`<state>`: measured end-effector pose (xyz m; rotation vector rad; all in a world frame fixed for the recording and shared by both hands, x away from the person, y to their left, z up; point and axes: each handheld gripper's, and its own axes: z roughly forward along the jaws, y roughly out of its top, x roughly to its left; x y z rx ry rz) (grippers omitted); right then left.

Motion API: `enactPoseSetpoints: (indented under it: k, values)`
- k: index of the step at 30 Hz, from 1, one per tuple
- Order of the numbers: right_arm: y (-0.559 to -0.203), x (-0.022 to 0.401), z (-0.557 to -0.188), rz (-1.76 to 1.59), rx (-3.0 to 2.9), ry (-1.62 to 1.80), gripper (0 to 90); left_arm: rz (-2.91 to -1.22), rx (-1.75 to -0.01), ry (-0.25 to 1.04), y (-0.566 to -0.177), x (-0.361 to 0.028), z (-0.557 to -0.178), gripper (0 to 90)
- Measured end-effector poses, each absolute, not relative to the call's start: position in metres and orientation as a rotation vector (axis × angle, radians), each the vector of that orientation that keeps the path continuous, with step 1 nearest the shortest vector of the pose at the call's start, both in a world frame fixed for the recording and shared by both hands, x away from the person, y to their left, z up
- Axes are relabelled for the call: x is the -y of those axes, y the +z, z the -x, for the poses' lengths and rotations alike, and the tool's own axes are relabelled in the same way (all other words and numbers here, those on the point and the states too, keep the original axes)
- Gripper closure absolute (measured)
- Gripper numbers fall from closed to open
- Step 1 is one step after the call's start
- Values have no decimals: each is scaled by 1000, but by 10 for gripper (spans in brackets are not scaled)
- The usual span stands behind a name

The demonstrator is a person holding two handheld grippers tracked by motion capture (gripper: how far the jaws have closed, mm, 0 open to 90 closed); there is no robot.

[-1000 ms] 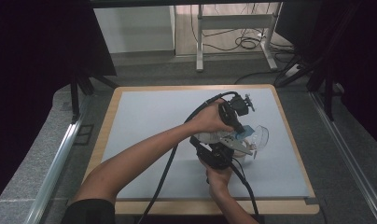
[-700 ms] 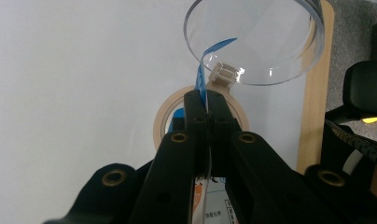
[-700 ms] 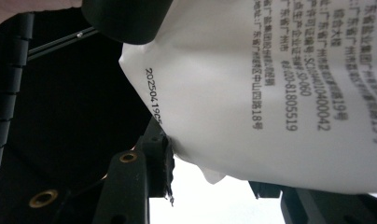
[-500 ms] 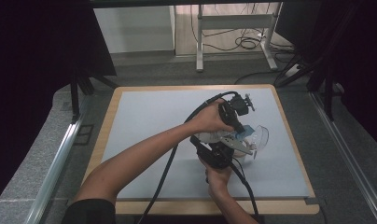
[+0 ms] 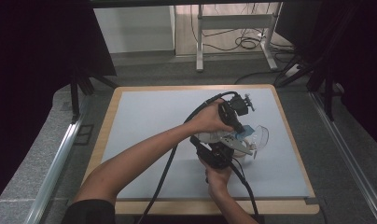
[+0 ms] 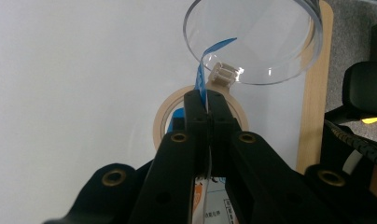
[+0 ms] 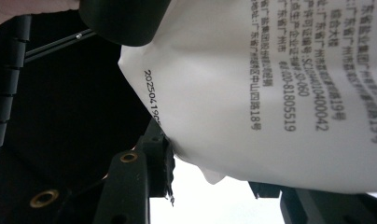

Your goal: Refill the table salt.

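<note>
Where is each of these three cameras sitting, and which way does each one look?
High view: above the table, looking forward and down; both forearms, left gripper and right gripper show.
Left gripper view: rides the left gripper, looking along shut jaws pinching a blue strip, toward a clear dish.
Right gripper view: rides the right gripper, close against a white printed packet.
Shared: clear dish.

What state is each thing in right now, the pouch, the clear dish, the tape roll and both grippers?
White pouch: held up, gripped by both grippers.
Clear dish: tilted, empty.
Tape roll: lying flat on the table.
Left gripper: shut on the pouch's blue edge.
Right gripper: shut on the pouch.
</note>
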<state>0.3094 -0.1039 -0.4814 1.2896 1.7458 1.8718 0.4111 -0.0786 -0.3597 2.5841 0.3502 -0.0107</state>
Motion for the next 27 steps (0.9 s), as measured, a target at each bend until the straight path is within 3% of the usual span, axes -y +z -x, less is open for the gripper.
enactPoseSetpoints:
  k: [27]
  values:
    - [-481,103,-311,-1302,-1722,1870,586,-2584,-339,-10,-359,79,-412,900]
